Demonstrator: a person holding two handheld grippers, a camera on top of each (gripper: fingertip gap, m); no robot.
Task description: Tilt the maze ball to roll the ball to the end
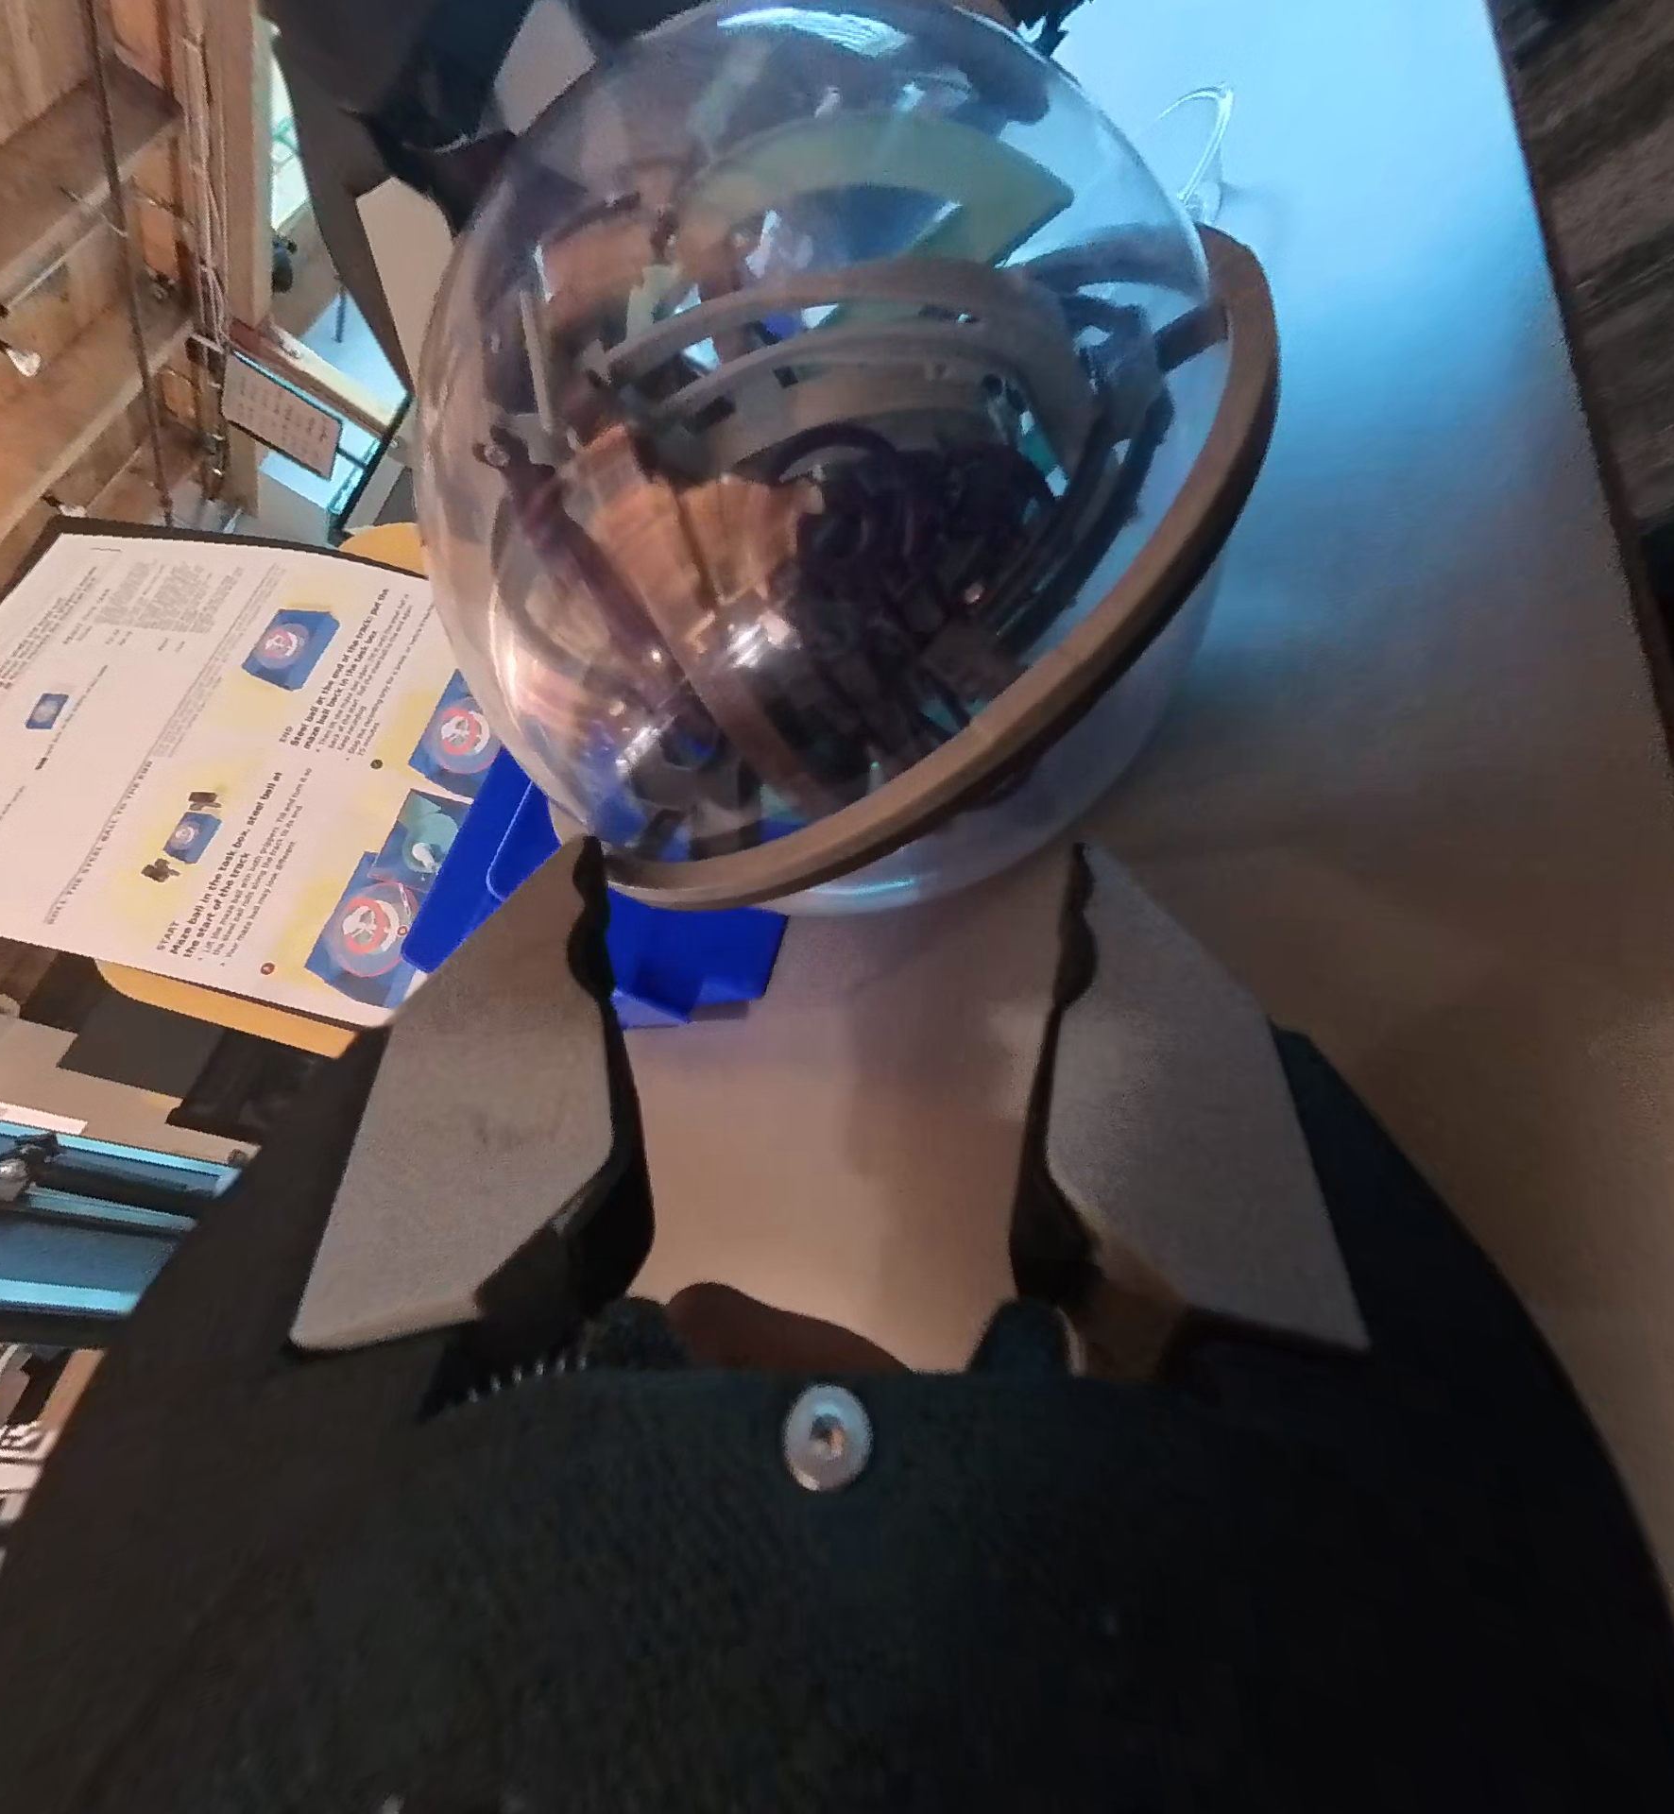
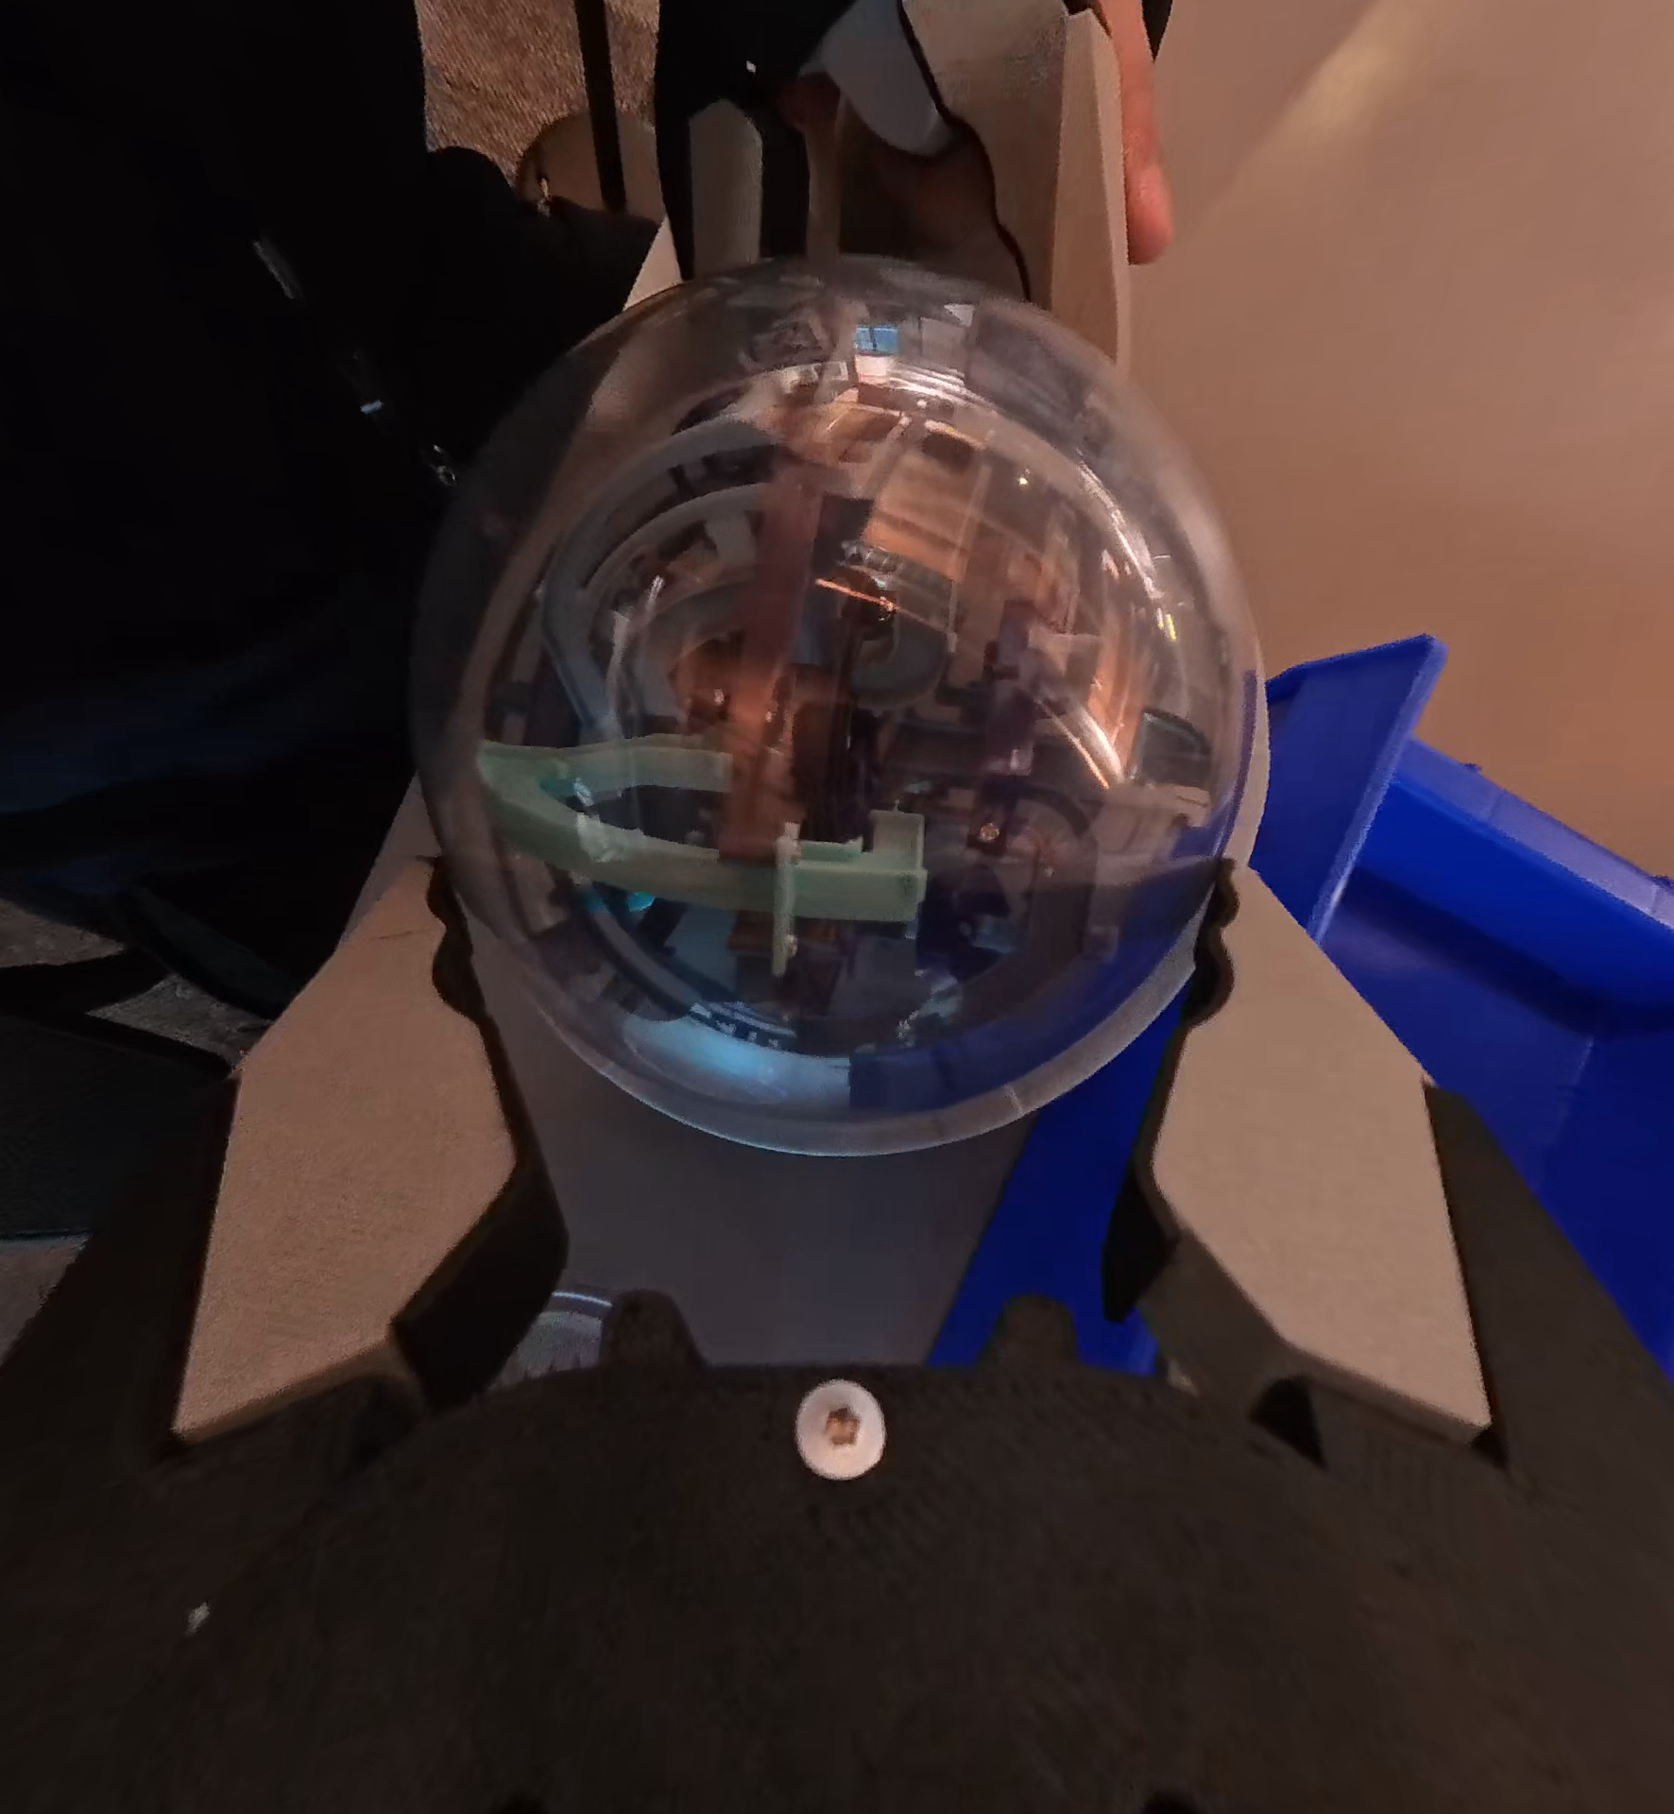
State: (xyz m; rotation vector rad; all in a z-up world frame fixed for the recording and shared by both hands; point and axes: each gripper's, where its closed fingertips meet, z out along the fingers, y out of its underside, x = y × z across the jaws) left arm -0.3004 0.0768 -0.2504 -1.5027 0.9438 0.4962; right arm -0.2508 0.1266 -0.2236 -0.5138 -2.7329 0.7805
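The maze ball (image 1: 813, 471) is a clear sphere with grey, brown and green tracks inside and a brown ring (image 1: 1157, 628) round its middle. It is held up in the air between both grippers. In the left wrist view my left gripper (image 1: 833, 864) meets its near lower shell, and both fingertips (image 1: 590, 883) touch it. In the right wrist view the ball (image 2: 843, 707) fills the middle. My right gripper (image 2: 828, 883) is shut on it, with a pad pressed on each side. The left gripper's fingers (image 2: 1078, 196) show behind the ball. I cannot make out the small steel ball.
A blue bin (image 1: 676, 952) stands on the pale table (image 1: 1402, 785) under the ball, and also shows at the right of the right wrist view (image 2: 1500, 982). A printed instruction sheet (image 1: 175, 746) lies to its left. A person's hand (image 2: 1147, 147) is at the top.
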